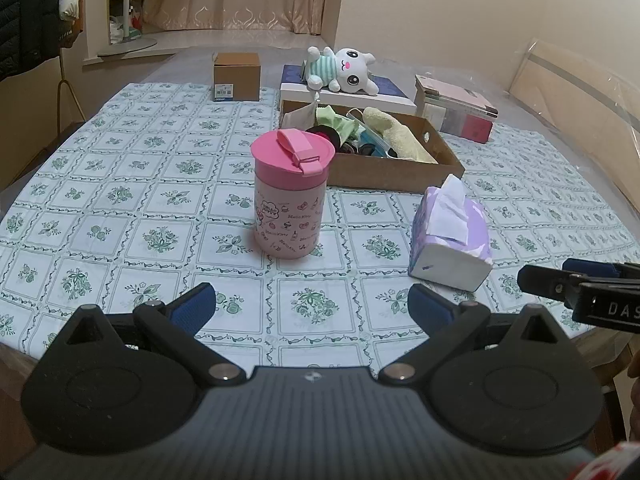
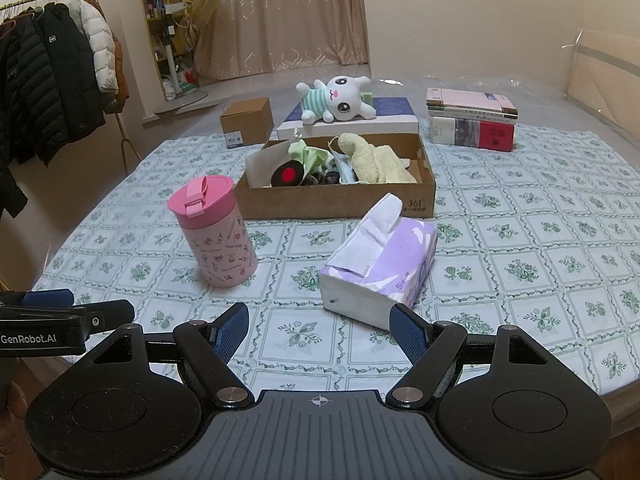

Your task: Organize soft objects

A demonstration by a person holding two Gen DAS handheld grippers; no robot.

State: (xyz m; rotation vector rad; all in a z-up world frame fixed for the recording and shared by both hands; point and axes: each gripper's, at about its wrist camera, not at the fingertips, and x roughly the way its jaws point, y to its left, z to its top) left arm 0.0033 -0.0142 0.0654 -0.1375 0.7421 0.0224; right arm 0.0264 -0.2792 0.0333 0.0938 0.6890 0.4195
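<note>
On the near edge of the floral tablecloth (image 2: 520, 248), the left gripper (image 1: 312, 304) and right gripper (image 2: 318, 326) both hover with jaws spread wide, nothing between them. Just beyond the right gripper lies a purple tissue pack (image 2: 380, 264); left of it stands a pink lidded cup (image 2: 214, 232). Farther back, an open cardboard box (image 2: 340, 200) holds a yellow towel (image 2: 376, 160) and green cloth (image 2: 308, 154). Behind it, a white plush bunny (image 2: 340, 100) lies on a flat box (image 2: 392, 120).
</note>
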